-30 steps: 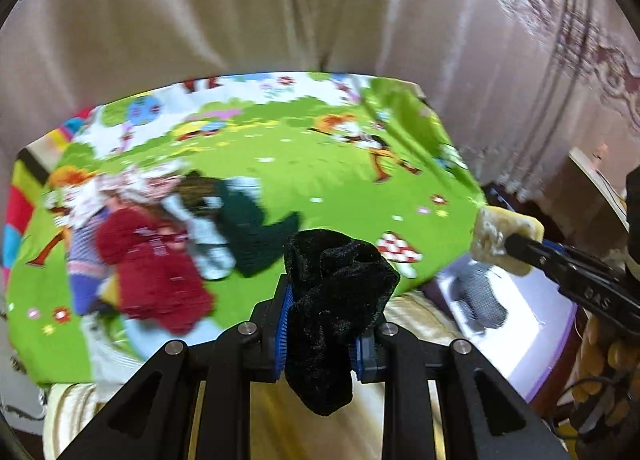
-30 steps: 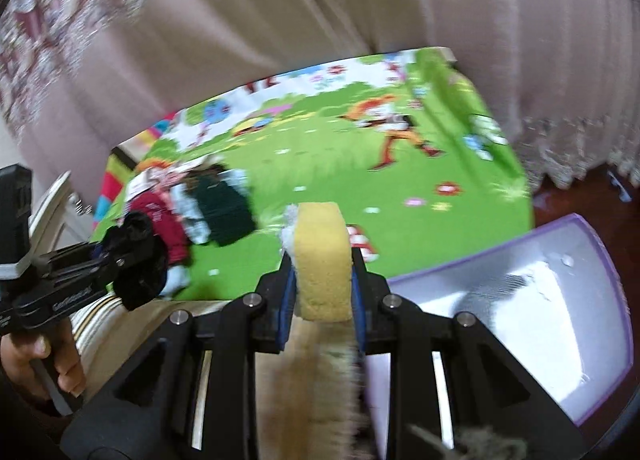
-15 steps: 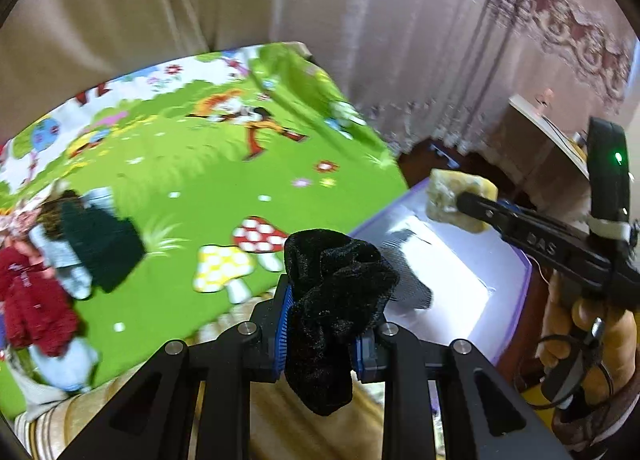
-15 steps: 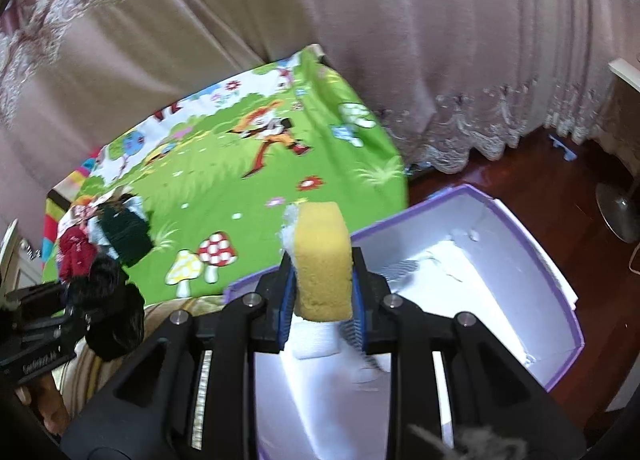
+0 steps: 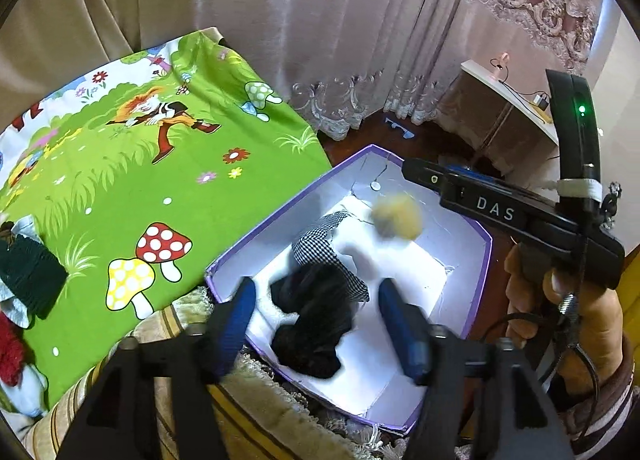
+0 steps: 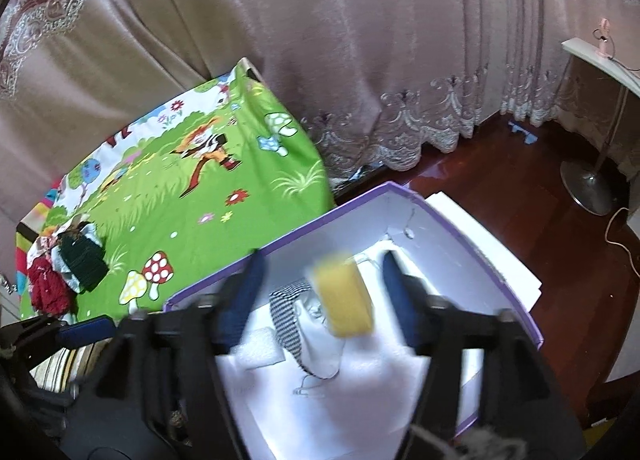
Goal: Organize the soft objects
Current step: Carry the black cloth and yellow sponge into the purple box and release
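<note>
Left gripper [image 5: 314, 324]: jaws were opening wide, holding nothing; the black fuzzy cloth [image 5: 312, 324] sat loose between them, inside the white box [image 5: 476, 284].
Right gripper [image 6: 324, 300]: jaws were opening too; the yellow sponge [image 6: 346, 298] was blurred and free between them, over the box.
Box: a checked cloth [image 5: 320, 248] lay inside.

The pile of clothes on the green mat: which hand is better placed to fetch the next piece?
Probably the left. Both grippers hang over the purple box, opening, with the black cloth and yellow sponge dropping free. The left gripper is on the side nearer the pile.
</note>
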Demonstrator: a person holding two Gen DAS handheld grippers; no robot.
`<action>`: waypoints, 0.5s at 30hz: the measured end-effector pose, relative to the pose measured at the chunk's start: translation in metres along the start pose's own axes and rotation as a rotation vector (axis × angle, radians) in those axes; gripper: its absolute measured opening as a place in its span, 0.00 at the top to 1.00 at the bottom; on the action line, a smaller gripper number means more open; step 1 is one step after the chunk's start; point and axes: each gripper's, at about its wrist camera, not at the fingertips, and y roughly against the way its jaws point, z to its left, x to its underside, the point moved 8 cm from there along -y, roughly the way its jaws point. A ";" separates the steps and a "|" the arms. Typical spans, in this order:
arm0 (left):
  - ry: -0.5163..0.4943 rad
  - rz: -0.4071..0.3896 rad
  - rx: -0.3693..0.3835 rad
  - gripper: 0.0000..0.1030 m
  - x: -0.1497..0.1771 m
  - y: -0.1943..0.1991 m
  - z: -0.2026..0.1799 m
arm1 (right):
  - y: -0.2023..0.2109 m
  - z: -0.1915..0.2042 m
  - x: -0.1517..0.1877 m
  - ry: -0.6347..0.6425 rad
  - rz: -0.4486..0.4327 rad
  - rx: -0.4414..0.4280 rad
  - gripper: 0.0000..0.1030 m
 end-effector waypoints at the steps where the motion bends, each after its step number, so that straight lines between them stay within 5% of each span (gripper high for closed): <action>1: 0.000 0.001 0.001 0.35 0.000 0.000 0.000 | 0.001 -0.001 0.000 0.004 -0.006 0.015 0.29; 5: 0.030 -0.004 -0.009 0.35 0.001 0.002 0.009 | -0.002 0.002 0.001 0.041 0.007 0.058 0.29; 15: 0.161 -0.055 -0.068 0.35 0.001 0.025 0.068 | 0.002 0.036 -0.001 0.087 0.001 -0.006 0.29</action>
